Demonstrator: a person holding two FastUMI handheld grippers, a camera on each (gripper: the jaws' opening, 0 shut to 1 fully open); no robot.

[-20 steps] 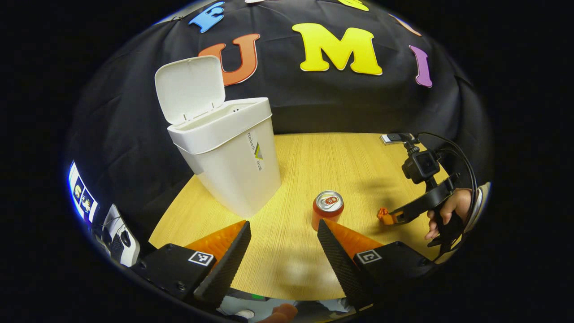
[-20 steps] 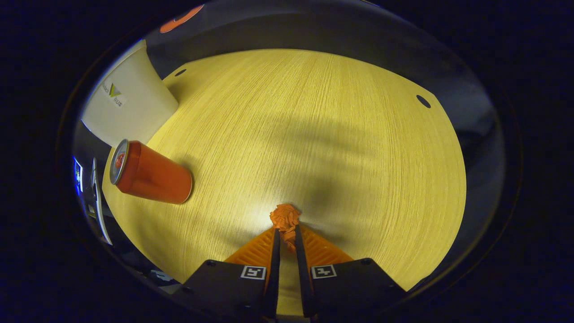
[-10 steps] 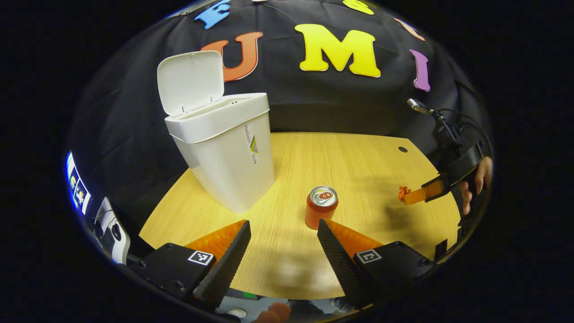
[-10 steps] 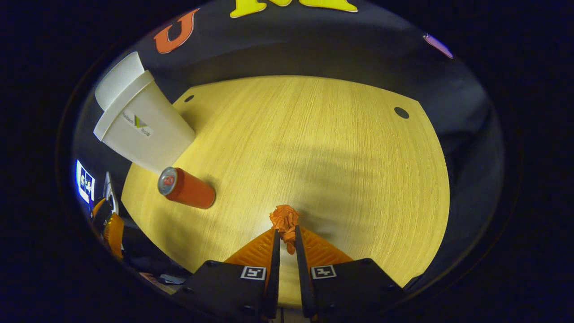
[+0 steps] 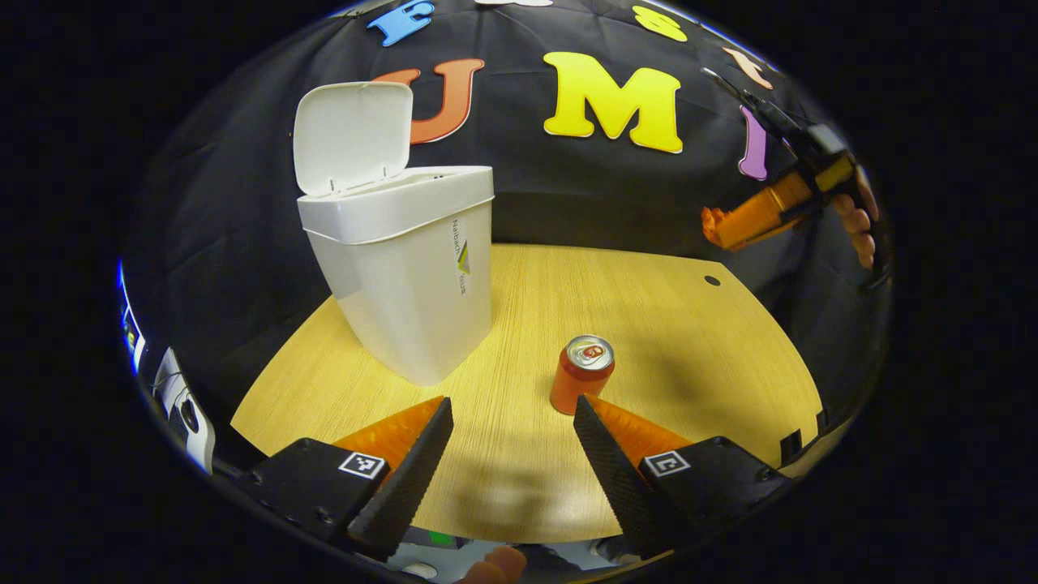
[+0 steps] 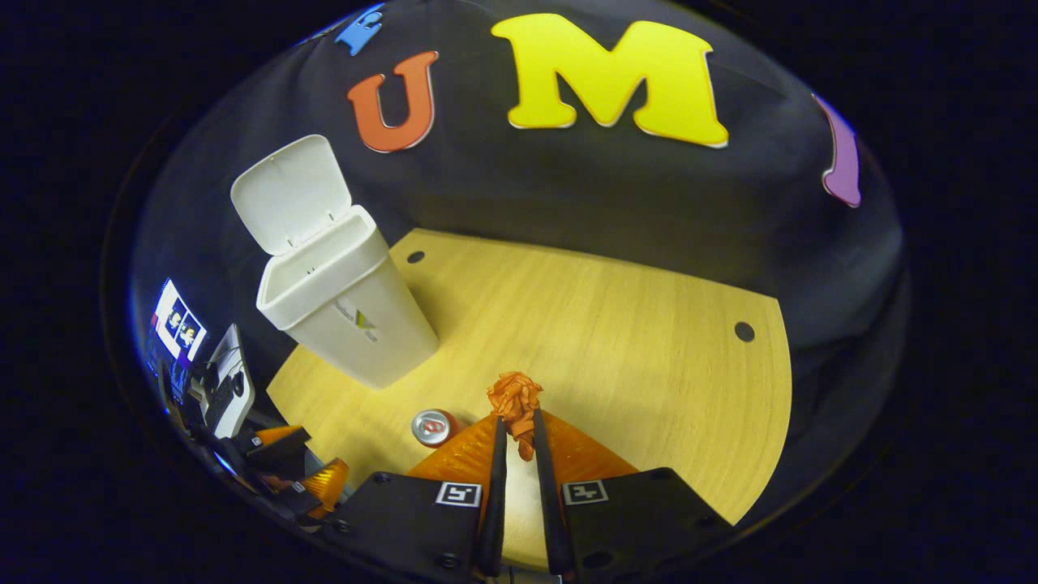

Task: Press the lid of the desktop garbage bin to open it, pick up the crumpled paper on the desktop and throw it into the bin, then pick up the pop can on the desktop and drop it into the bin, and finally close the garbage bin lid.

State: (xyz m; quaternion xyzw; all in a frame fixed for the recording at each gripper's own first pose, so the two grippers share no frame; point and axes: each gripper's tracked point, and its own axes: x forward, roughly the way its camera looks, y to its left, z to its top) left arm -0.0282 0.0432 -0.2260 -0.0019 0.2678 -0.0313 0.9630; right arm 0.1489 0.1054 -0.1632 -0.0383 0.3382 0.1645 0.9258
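The white garbage bin (image 5: 405, 276) (image 6: 345, 312) stands at the table's left rear with its lid (image 5: 350, 134) (image 6: 290, 193) flipped up. A red pop can (image 5: 582, 375) (image 6: 433, 427) stands upright on the wooden table (image 5: 649, 324) right of the bin. My left gripper (image 5: 512, 414) is open near the front edge, its right finger just in front of the can. My right gripper (image 6: 516, 422) is shut on the orange crumpled paper (image 6: 515, 397), held high above the table. In the left gripper view that right gripper (image 5: 718, 227) hangs at the upper right, held by a hand (image 5: 855, 223).
A screen and desk gear (image 6: 182, 341) sit beyond the table's left edge. Small round holes (image 6: 744, 331) mark the tabletop near its back corners. Bare wood (image 6: 632, 341) lies between the bin and the table's right edge.
My right gripper has lifted the crumpled paper off the table and risen well above it. The left gripper stayed open and drew back slightly from the can.
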